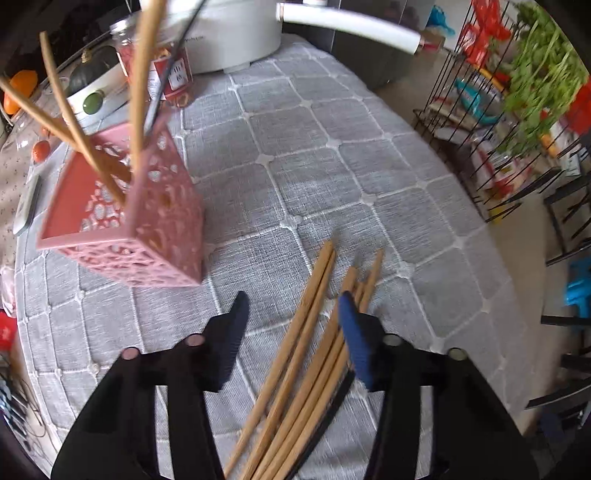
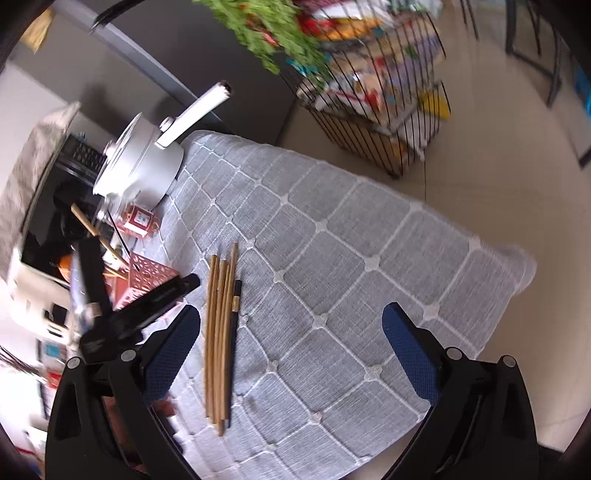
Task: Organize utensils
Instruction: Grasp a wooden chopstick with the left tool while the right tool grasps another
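1. Partly done: several wooden chopsticks (image 1: 142, 74) already standing in the pink perforated holder (image 1: 162, 221), near the left edge of the surface (image 1: 332, 166), beside a red-labelled jar (image 1: 173, 70) and a white pot (image 1: 236, 33) toward the far edge.
2. Still left: a loose bundle of chopsticks (image 1: 306, 354) lying flat on the grey quilted cloth toward the near edge, one dark chopstick (image 2: 232, 332) among the wooden ones.
3. Left gripper (image 1: 293, 310): jaws partly spread, hanging over the loose bundle; right pad overlapping the sticks in the left wrist view, contact impossible to tell, no pinch visible, nothing lifted.
4. Right gripper (image 2: 291, 325): jaws spread wide, empty, above bare cloth just right of the bundle, touching nothing.
5. Next, as a judgement: closing on the bundle, then carrying it to the holder.
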